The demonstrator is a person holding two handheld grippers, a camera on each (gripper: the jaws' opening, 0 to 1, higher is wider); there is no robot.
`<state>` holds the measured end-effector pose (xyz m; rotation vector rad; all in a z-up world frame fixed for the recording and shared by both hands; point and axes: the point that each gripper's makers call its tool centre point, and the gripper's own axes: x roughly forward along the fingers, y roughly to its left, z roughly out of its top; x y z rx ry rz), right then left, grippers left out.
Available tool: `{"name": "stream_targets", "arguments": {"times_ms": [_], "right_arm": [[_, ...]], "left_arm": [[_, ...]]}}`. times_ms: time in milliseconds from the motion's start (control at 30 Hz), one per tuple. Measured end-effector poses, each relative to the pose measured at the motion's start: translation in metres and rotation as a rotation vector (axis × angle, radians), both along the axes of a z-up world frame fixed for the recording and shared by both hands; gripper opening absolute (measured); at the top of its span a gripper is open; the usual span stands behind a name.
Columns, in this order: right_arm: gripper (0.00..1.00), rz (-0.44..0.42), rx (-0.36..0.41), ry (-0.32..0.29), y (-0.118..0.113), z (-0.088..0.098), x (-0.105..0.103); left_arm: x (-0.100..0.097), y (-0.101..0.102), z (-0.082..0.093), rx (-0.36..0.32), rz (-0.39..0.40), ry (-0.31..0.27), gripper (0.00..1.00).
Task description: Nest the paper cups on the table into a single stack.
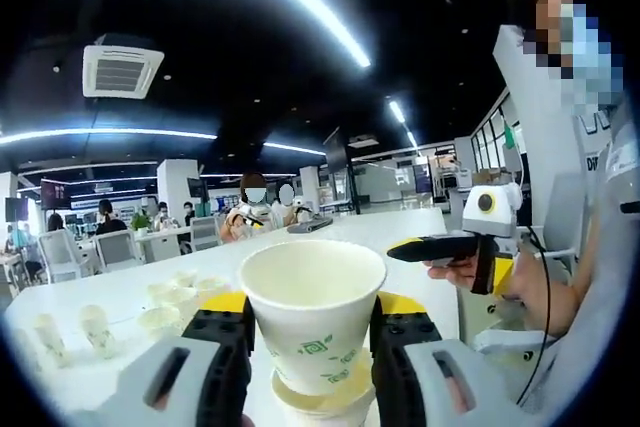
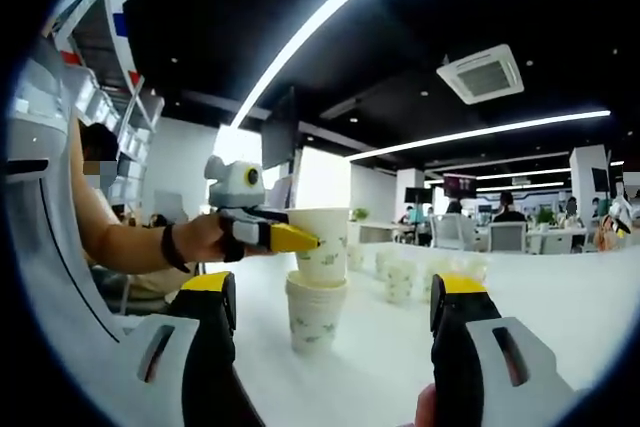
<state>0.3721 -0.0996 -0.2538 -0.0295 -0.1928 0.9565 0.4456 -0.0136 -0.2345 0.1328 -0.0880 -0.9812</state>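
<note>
My left gripper (image 1: 313,304) is shut on a white paper cup (image 1: 315,332) with a green print, held upright with its mouth open towards the camera. Its base sits in the mouth of a second cup (image 1: 322,405) standing on the white table (image 1: 120,292). In the right gripper view the same held cup (image 2: 326,242) is on top of the standing cup (image 2: 315,315), with the left gripper (image 2: 298,240) coming in from the left. My right gripper (image 2: 336,285) is open with nothing between its jaws, a short way back from the stack. It appears in the left gripper view as the right gripper (image 1: 405,249).
Several loose cups stand on the table: a cluster (image 1: 175,297) behind the stack, two cups (image 1: 95,329) near the left edge, and more cups (image 2: 400,279) beyond the stack. A person's forearm (image 2: 130,244) holds the left gripper. People sit at far tables (image 1: 255,212).
</note>
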Motion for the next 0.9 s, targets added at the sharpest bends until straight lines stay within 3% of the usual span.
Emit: {"name": "stream_targets", "arguments": {"times_ms": [700, 900], "right_arm": [[0.83, 0.0, -0.006, 0.0, 0.0013, -0.001, 0.0003], [0.83, 0.002, -0.006, 0.0, 0.0024, -0.001, -0.0004]], "left_arm": [[-0.0043, -0.0022, -0.0056, 0.014, -0.004, -0.013, 0.51], [0.0004, -0.0007, -0.0087, 0.016, 0.004, -0.007, 0.77]]}}
